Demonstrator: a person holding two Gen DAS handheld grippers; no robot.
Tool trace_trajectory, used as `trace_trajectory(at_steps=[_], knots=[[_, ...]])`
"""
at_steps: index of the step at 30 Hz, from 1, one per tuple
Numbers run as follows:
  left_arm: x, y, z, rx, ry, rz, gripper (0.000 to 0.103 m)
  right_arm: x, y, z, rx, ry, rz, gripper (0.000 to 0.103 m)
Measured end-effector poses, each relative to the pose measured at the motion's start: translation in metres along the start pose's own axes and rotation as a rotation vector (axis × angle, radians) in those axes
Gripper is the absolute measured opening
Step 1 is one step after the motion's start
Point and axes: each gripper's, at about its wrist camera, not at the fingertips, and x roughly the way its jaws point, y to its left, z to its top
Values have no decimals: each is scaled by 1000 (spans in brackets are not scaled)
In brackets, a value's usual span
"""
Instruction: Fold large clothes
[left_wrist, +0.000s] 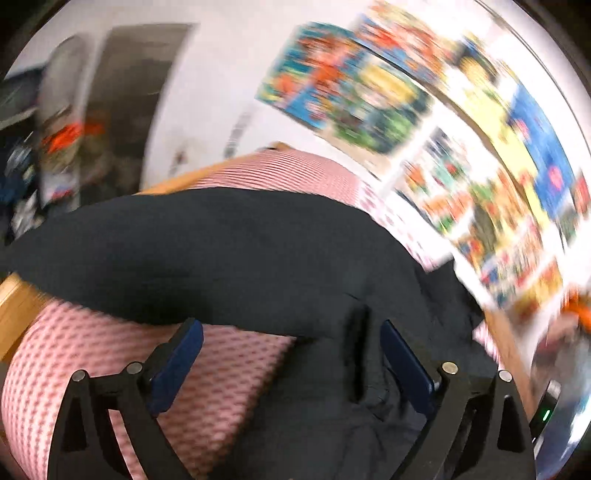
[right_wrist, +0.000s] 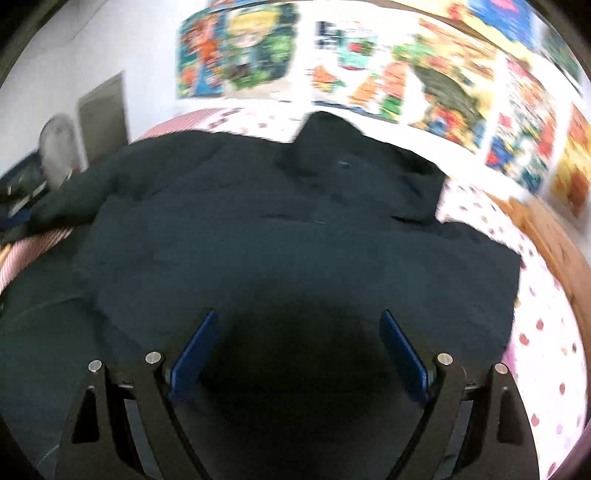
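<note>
**A:** Where is the garment?

**B:** The dark jacket (right_wrist: 280, 229) is spread over the bed (right_wrist: 546, 325), filling the middle of the right wrist view. One sleeve (right_wrist: 74, 195) runs off to the left of the frame, and the hood or collar (right_wrist: 325, 136) bunches at the top centre, near the wall of posters (right_wrist: 424, 74). Laid flat like that, I'd say it is set out so its edges can be reached for folding.

**A:** And the claws?

**B:** The right claw (right_wrist: 297, 354) stands wide and empty over the jacket's near part, apparently not touching it. The left claw (left_wrist: 291, 362) is also wide, with nothing pinched; in its view it sits at lower centre, where the jacket's edge (left_wrist: 221, 258) meets the pink patterned sheet (left_wrist: 110, 369).

**A:** Why there?

**B:** My guess is that the boundary between cloth and sheet is where an edge is easiest to pick up. The picture is blurred, so I can't tell whether the pads (left_wrist: 177, 362) brush the fabric.
</note>
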Motion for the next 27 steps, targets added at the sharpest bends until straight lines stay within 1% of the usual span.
trace_trajectory(at_steps=[1, 3, 4, 6, 9, 11, 12, 15, 17, 19, 21, 22, 24, 25, 27], knots=[[-4, 13, 3, -60, -6, 18, 100, 2, 12, 6, -36, 10, 7, 85], [-11, 42, 4, -177, -25, 33, 102, 10, 25, 16, -53, 61, 34, 85], [-14, 58, 4, -243, -36, 48, 102, 14, 30, 21, -43, 85, 53, 85], [-11, 82, 5, -331, -40, 65, 102, 27, 41, 30, 10, 143, 114, 85], [1, 111, 6, -437, -21, 56, 102, 47, 61, 35, 52, 190, 154, 85], [8, 125, 7, -521, -24, 29, 102, 58, 74, 36, 46, 194, 165, 85], [10, 129, 7, -545, -30, 18, 102, 63, 78, 35, 41, 197, 165, 85], [15, 130, 12, -541, -53, -3, 102, 72, 79, 32, 84, 177, 171, 85], [22, 128, 17, -527, -61, -7, 102, 79, 74, 29, 124, 199, 198, 87], [28, 130, 20, -548, -63, -18, 101, 80, 69, 26, 147, 199, 218, 88], [28, 136, 20, -569, -66, -12, 100, 80, 69, 22, 149, 197, 220, 89], [29, 137, 20, -582, -81, -11, 99, 80, 73, 19, 142, 197, 215, 90], [26, 137, 20, -568, -98, 6, 89, 81, 80, 15, 125, 194, 198, 92], [23, 136, 20, -551, -104, 18, 86, 80, 82, 13, 116, 191, 190, 93], [20, 130, 21, -519, -115, 41, 74, 80, 84, 14, 110, 190, 184, 93]])
